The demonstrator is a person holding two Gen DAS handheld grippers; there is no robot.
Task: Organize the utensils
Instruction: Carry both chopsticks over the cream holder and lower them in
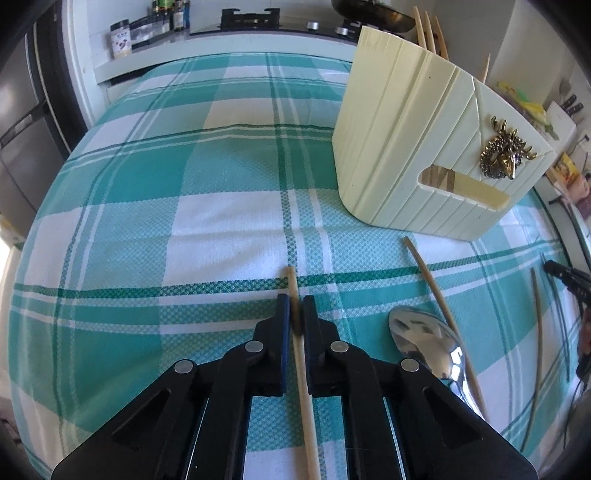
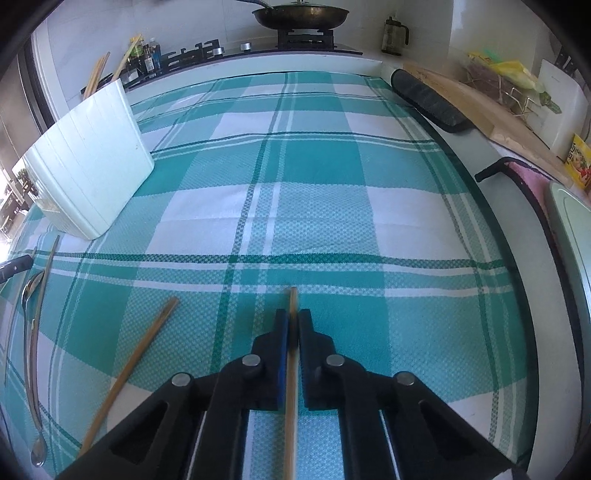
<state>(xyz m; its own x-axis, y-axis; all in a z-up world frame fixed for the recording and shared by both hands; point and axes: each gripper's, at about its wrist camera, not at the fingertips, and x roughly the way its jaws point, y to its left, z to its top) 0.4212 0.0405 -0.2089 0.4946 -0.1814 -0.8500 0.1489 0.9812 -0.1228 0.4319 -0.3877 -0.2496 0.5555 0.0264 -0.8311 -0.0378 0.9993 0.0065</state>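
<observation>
**Two Sticks, One in Each Hand**

While I lean over the checked cloth (image 2: pixel 332 192), both of my grippers are squeezed tight on thin wooden sticks.

My left gripper (image 1: pixel 294 308) has its jaws pressed close together, with a pale chopstick (image 1: pixel 303 369) pinched between them. The tip of that stick pokes out a little past my fingers and points up the table.

My right gripper (image 2: pixel 292 321) is the same. Its jaws are nearly touching, and they hold a brown chopstick (image 2: pixel 291 387) that runs straight down the middle.

A cream holder box (image 1: pixel 424 147) stands on the cloth, up and to the right of my left gripper. It has a shiny gold deer head (image 1: pixel 504 149) stuck on its side. Some sticks (image 1: pixel 428 29) already stand up out of its top.

More things lie on the cloth. A shiny spoon (image 1: pixel 432 343) lies to the right of my left gripper. One more chopstick (image 1: pixel 439 306) lies right beside the spoon, maybe touching it. I cannot tell for sure. From my right side, a loose brown stick (image 2: pixel 136 362) lies slanted on the cloth, left of my right gripper.

Far back, a dark pan (image 2: pixel 301 16) sits on the stove.
</observation>
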